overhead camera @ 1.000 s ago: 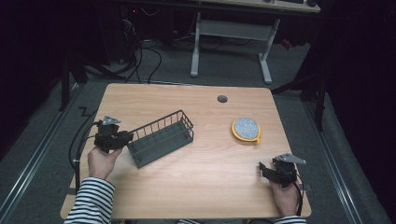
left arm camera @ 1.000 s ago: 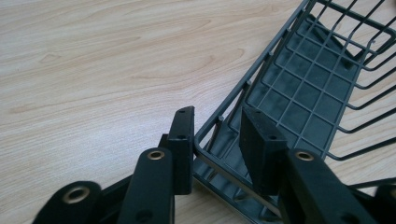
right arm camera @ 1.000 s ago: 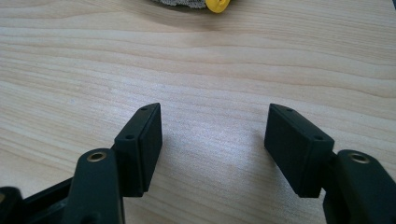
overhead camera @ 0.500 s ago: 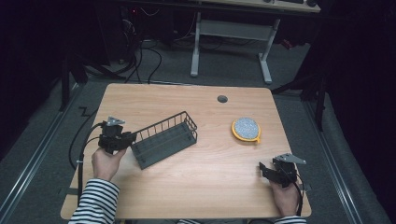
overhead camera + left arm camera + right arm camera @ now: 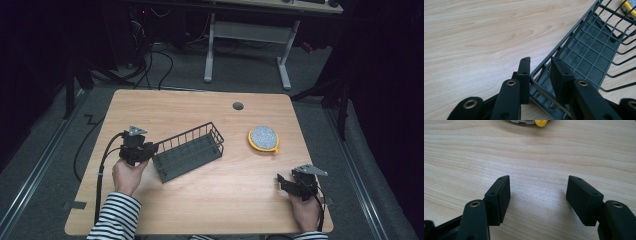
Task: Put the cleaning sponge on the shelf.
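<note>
A dark wire basket (image 5: 187,150) lies slanted on the wooden table (image 5: 175,107), left of centre. My left gripper (image 5: 152,148) is at its near-left end. In the left gripper view the jaws (image 5: 540,62) straddle the corner of the basket's (image 5: 594,50) rim, one jaw outside against the wire and the other inside, shut on it. My right gripper (image 5: 281,181) rests near the table's front right edge. Its jaws (image 5: 539,182) stand wide open over bare wood.
A round yellow-rimmed pad with a grey speckled top (image 5: 263,137) lies right of the basket; its edge shows as a yellow rim (image 5: 539,123) at the top of the right gripper view. A dark grommet hole (image 5: 238,106) sits near the table's far edge. Cables hang off the left side.
The basket has shifted a little to the right together with my left gripper and hand. The right gripper has stayed put.
</note>
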Motion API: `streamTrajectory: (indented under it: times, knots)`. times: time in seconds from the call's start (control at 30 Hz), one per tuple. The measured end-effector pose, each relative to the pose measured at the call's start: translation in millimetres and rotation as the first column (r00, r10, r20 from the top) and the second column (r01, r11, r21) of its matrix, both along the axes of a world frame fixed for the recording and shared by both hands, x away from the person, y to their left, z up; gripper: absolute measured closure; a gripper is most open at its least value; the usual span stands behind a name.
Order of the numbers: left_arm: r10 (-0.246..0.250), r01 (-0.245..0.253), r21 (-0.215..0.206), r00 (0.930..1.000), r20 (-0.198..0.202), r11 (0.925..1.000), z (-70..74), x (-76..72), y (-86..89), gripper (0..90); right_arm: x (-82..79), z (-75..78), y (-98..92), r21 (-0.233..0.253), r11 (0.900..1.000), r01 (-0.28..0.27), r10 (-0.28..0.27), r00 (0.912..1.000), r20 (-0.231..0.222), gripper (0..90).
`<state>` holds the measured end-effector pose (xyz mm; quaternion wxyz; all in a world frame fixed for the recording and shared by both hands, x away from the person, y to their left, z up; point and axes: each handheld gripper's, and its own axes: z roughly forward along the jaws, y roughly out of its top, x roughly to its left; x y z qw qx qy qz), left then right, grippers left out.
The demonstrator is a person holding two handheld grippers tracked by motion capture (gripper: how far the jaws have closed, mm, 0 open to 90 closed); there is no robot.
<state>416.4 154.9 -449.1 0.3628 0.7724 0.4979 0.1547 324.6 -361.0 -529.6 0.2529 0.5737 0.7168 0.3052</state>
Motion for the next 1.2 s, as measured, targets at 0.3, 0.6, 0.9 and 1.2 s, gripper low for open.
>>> streamTrajectory:
  times: [0.3,0.6,0.9,1.2]
  knots:
    - [-0.008,0.008,-0.008,1.0,-0.004,0.9999,0.2,-2.2,-17.4,70.8,0.0,0.0,-0.1,0.001,1.0,-0.001,0.001,1.0,0.0,36.2]
    - [-0.016,0.015,-0.02,0.9999,-0.006,0.9997,0.0,-5.0,-31.3,70.9,0.0,0.0,-0.1,0.0,1.0,-0.001,0.001,1.0,0.0,36.2]
    - [-0.02,0.02,-0.033,0.9998,-0.008,0.9992,-0.7,-6.7,-33.3,68.8,0.0,0.0,0.0,0.0,1.0,0.0,0.0,1.0,0.0,36.2]
    - [-0.008,0.01,-0.057,0.9992,0.038,0.9983,-1.9,-11.7,-23.1,38.0,0.0,0.0,0.3,-0.003,1.0,-0.004,0.004,1.0,0.0,35.8]
